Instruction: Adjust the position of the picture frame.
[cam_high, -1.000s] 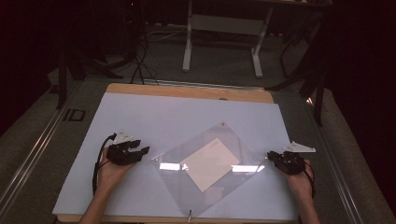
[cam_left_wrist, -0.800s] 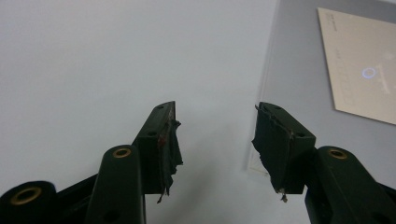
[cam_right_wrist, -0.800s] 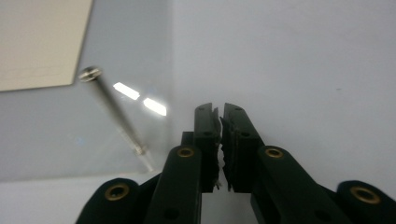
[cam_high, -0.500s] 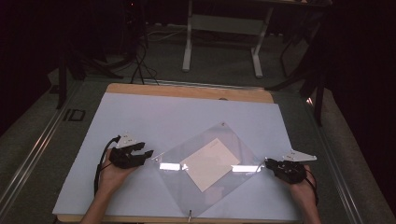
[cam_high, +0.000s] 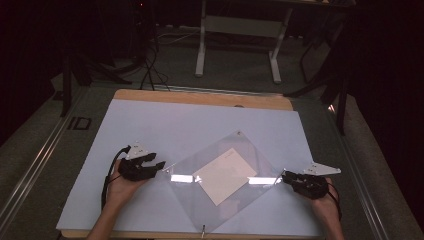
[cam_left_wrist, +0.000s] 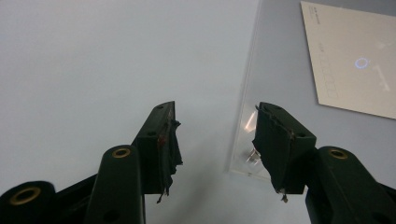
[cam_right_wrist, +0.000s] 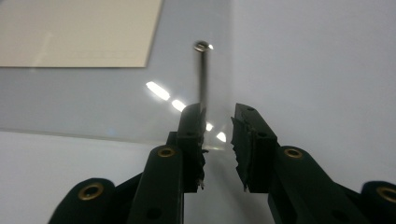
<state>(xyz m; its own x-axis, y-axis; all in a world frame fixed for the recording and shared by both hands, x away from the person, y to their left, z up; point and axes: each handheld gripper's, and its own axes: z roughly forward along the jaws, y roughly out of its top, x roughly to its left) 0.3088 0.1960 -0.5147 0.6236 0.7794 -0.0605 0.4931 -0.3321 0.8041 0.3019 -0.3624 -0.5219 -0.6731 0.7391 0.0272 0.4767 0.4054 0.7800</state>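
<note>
A clear acrylic sheet (cam_high: 220, 182) lies diamond-wise near the bench's front edge; the left claw (cam_high: 156, 166), released, straddles its left corner; the right claw (cam_high: 286, 176), jaws just opening and gripping nothing, sits at its right corner beside a metal standoff (cam_right_wrist: 202, 74).

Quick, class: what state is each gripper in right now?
Left gripper: open, at the clear sheet's corner, holding nothing.
Right gripper: fingers have just been opening, nothing gripped between them.

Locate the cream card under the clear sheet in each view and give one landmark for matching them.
High view: cream card lies mid-table, under the clear sheet, between both grippers.
Left gripper view: card at the upper right.
Right gripper view: card at the upper left.
Shared landmark: the clear sheet's edge.
</note>
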